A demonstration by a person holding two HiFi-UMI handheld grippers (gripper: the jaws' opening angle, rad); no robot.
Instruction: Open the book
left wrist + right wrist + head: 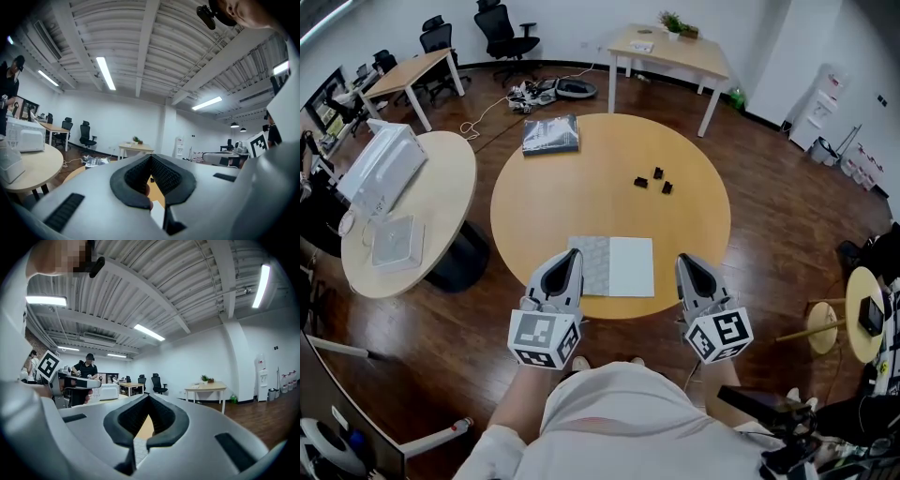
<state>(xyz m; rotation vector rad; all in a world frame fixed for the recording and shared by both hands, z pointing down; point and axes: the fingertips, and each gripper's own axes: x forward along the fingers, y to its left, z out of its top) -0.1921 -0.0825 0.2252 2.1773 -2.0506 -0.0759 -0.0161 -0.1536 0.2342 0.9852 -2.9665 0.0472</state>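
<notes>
In the head view the book (612,266) lies flat at the near edge of the round bench (581,187), roughly on its midline, with a grey patterned left half and a plain white right half. It looks thin and light, so I judge it would slide on the smooth bench if pushed and its pages would bend rather than lift stiffly. The best hold is probably a free edge on the side away from the spine, with the other gripper pressing the book down. Whether this is a closed cover or a spread already lying open cannot be settled from here, and no spine or page thickness shows. The left gripper (572,258) and right gripper (685,262) hover over the bench's near rim, one to each side of its midline. Both have their jaws together and hold nothing. A second book (550,134) at the bench's far rim and some small black bits (653,180) right of centre are too small to identify. The left gripper view shows the left gripper (151,158) with its tips meeting, leaving only a sliver of bench and white page (158,216) visible. The right gripper view shows the right gripper (148,398) likewise closed and empty, with a strip of grey page (140,452) below it and the rest of the bench hidden.
</notes>
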